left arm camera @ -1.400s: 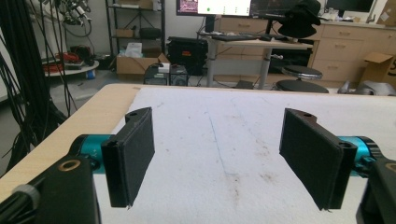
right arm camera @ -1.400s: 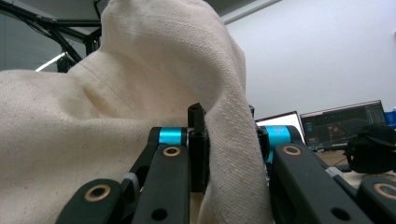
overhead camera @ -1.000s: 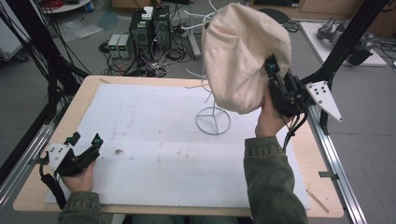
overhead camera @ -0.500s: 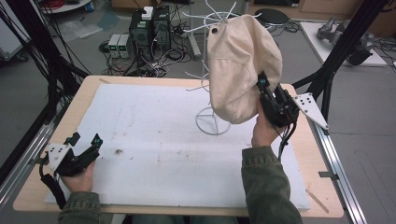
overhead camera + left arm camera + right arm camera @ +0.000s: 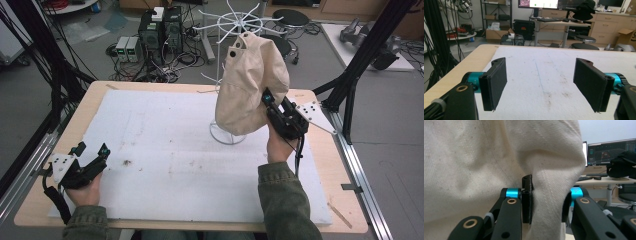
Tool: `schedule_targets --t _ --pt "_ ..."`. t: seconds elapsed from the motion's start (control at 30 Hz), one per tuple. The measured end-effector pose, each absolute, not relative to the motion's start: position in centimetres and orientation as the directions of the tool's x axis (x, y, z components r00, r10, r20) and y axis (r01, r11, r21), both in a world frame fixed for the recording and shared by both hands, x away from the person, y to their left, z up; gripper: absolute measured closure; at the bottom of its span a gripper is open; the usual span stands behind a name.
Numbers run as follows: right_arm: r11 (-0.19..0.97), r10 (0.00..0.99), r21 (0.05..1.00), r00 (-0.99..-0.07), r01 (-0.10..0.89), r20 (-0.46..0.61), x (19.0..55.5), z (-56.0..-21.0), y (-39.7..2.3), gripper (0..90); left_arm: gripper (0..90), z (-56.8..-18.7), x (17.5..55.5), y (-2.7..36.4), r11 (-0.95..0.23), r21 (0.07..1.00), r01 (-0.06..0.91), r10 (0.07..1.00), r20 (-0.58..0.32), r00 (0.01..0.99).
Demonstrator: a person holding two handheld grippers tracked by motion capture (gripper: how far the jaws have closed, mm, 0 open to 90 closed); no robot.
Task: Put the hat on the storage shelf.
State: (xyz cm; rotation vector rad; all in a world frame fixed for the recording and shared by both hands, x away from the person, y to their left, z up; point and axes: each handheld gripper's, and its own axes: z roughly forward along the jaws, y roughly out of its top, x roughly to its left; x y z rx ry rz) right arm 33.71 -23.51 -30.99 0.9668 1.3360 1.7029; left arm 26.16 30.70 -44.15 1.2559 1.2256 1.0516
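A cream cloth hat with dark eyelets hangs over a white wire stand at the back right of the mat, and the stand's spokes stick out above it. My right gripper is at the hat's right side and is shut on a fold of the hat. The fold is pinched between the pads, though the jaws have just been opening a little. My left gripper rests at the front left of the mat. It is open with nothing between its pads.
A white foam mat covers the wooden table. Black frame posts stand at both sides, with metal rails along the table's edges. Electronics boxes, cables and a stool sit on the floor behind.
My right hand has come down and slightly right with the hat, which now sits lower over the stand. The left hand has stayed where it was.
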Motion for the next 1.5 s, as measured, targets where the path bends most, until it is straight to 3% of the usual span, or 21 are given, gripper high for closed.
schedule_targets --t 0.47,0.57,0.73,1.5 --pt "-0.150 0.897 0.985 -0.430 -0.084 0.099 33.3 -31.1 -23.7 46.3 27.0 -44.1 26.2 30.7 0.072 0.995 0.075 0.993 -0.079 0.093" --pt "-0.167 0.902 0.984 -0.412 -0.061 0.128 32.9 -31.2 -23.8 28.0 27.0 -44.1 26.1 30.6 0.071 0.995 0.074 0.993 -0.078 0.093" --pt "-0.168 0.910 0.986 -0.387 -0.021 0.147 32.5 -31.3 -24.0 13.4 27.0 -44.1 26.1 30.6 0.070 0.995 0.073 0.993 -0.077 0.092" --pt "-0.150 0.939 0.988 -0.316 -0.016 0.138 29.7 -31.8 -24.7 11.1 27.0 -44.1 26.1 30.7 0.068 0.995 0.071 0.993 -0.074 0.091"
